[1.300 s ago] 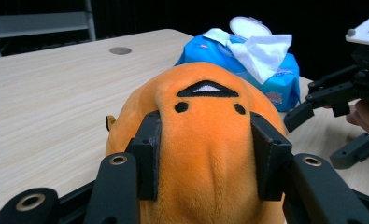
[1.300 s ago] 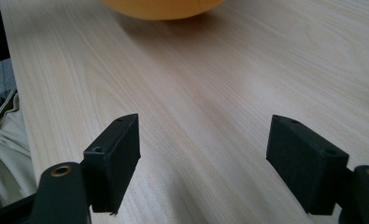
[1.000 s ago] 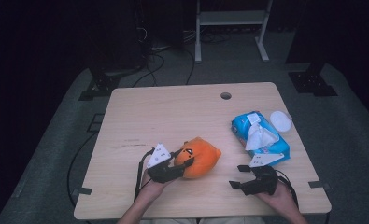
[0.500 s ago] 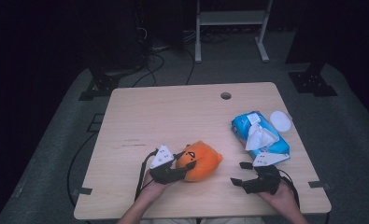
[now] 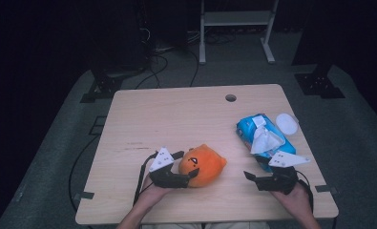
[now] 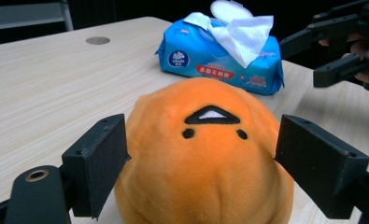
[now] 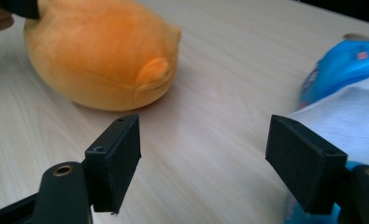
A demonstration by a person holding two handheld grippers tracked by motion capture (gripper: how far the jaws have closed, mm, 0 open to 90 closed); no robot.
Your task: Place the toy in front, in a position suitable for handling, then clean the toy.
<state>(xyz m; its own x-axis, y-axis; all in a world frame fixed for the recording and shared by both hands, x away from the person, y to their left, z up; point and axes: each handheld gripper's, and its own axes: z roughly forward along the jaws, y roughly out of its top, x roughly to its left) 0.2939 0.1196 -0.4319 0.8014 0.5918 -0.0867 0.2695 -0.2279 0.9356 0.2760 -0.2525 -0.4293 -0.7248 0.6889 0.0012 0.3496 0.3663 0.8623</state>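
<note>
An orange plush toy (image 5: pixel 203 165) with a small face lies on the wooden table (image 5: pixel 176 114), near the front. My left gripper (image 5: pixel 186 165) is at its left side. In the left gripper view the plush (image 6: pixel 205 158) sits between the jaws of my left gripper (image 6: pixel 205 140). They have just been opening and now stand wide at its flanks, not pressing it. My right gripper (image 5: pixel 253 171) hovers open at the front right, and my right gripper (image 7: pixel 205 140) has bare table between its jaws. The plush (image 7: pixel 98 51) lies ahead of it to the left.
A blue pack of wet wipes (image 5: pixel 262 136) with a white tissue sticking out lies beside my right gripper. A round white lid (image 5: pixel 286 123) rests next to it. A cable hole (image 5: pixel 230 98) sits near the far edge. Dark floor, cables and stands surround the table.
My left gripper's jaws have spread apart around the plush, which stays where it was. My right gripper has lifted slightly beside the wipes pack.
</note>
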